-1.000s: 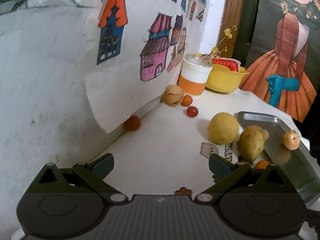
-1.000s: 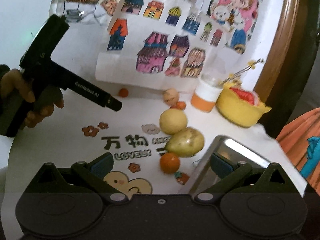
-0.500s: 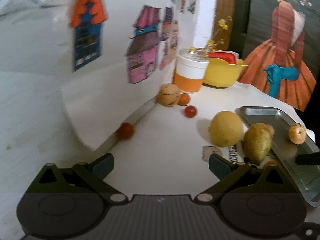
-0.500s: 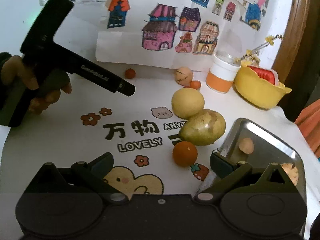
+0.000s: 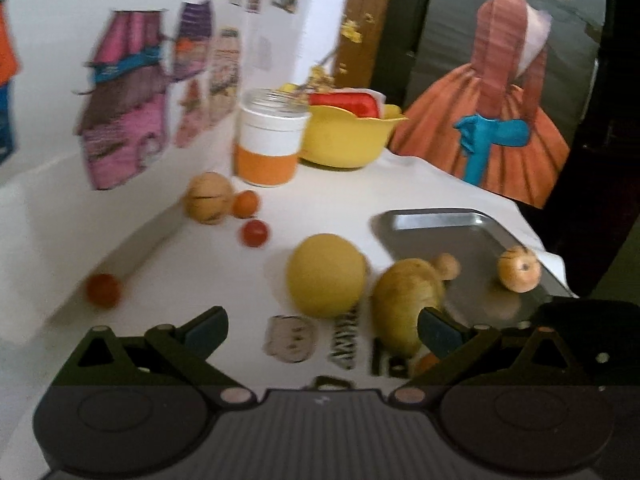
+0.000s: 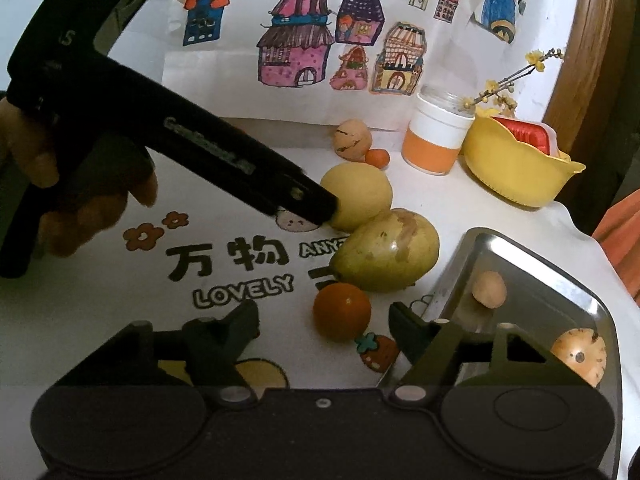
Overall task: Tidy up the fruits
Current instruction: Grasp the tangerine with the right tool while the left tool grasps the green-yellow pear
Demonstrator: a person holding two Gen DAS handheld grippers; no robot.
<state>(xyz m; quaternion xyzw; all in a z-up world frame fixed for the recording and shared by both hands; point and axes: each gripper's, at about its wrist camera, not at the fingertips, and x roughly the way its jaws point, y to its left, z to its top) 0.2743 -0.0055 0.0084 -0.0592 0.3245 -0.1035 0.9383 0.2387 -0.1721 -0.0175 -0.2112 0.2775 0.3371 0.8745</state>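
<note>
My left gripper (image 5: pixel 322 326) is open, and a round yellow fruit (image 5: pixel 326 274) lies just ahead between its fingers. In the right wrist view the left gripper (image 6: pixel 316 206) has its tip against that yellow fruit (image 6: pixel 360 194). A green-yellow pear (image 6: pixel 386 250) lies beside it, with an orange (image 6: pixel 342 312) in front. My right gripper (image 6: pixel 324 320) is open, its fingers on either side of the orange, apart from it. The steel tray (image 6: pixel 540 280) holds two small tan fruits (image 6: pixel 489 289) (image 6: pixel 580 354).
Near the wall lie a tan round fruit (image 5: pixel 208 198), a small orange one (image 5: pixel 245 204), a red tomato (image 5: pixel 254 233) and an orange-red ball (image 5: pixel 103 290). A white-and-orange jar (image 5: pixel 272 140) and a yellow bowl (image 5: pixel 348 136) stand behind. A hand (image 6: pixel 80 208) holds the left gripper.
The left gripper has swung right and forward up to the yellow round fruit. The right gripper has come forward and lower, so the orange now sits between its fingertips.
</note>
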